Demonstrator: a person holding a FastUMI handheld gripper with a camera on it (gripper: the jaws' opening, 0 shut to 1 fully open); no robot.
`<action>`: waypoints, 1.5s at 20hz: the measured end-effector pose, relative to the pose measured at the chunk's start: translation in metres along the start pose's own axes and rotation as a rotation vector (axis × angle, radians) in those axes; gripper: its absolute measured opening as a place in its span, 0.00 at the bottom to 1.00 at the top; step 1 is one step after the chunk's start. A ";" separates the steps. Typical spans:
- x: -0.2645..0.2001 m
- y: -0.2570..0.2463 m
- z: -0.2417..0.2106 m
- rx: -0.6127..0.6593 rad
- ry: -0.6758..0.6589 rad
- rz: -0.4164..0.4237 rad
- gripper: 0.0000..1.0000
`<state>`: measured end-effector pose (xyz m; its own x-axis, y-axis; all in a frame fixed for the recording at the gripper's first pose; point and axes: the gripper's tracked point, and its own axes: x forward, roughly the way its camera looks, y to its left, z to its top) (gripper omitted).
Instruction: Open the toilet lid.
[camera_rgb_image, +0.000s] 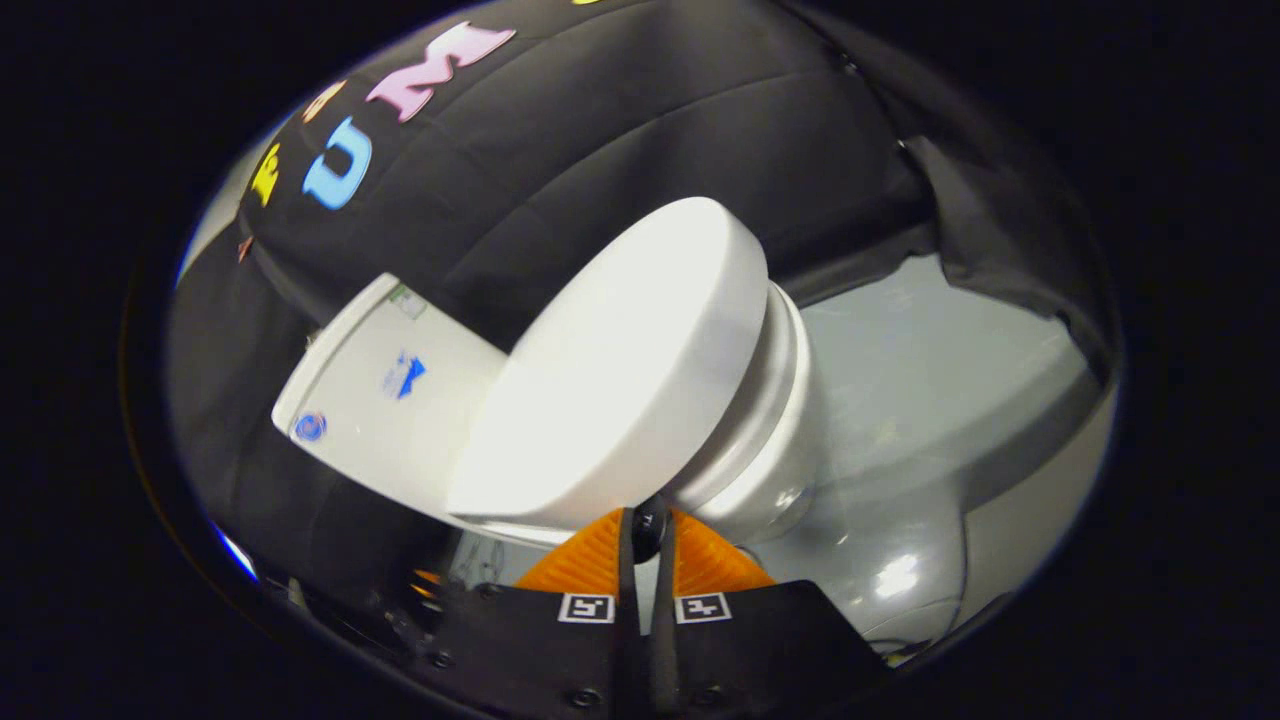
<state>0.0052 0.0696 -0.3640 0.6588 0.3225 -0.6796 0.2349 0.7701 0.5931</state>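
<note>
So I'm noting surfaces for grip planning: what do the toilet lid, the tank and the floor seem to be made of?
Toilet lid: smooth white, soft sheen, likely moulded plastic.
Tank: glossy white, probably glazed ceramic, though the look leaves that open.
Floor: grey, hard and shiny, with bright reflections and faint scuffs; perhaps a painted or sealed coating.
The gripper, nearly shut, sits at the lid's front edge.

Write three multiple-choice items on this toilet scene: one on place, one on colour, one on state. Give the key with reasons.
1. The gripper sits
A. at the lid's front edge
B. on the tank
C. on the floor

2. The toilet lid is
A. black
B. white
C. blue

3. The fingers are
A. spread wide
B. nearly together, a narrow gap between them
C. clamped round the tank

Key: A, the tips meet the lid's near rim; B, lid and tank both look white; B, only a thin slit separates the fingers.
</note>
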 end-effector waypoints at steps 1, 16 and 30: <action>-0.003 0.002 -0.003 0.011 0.002 0.002 0.07; -0.047 0.084 0.041 -0.256 -0.105 0.082 0.07; -0.071 0.232 0.066 -0.463 -0.223 0.201 0.07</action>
<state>0.0604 0.1885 -0.1497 0.8054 0.4024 -0.4352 -0.2168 0.8834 0.4156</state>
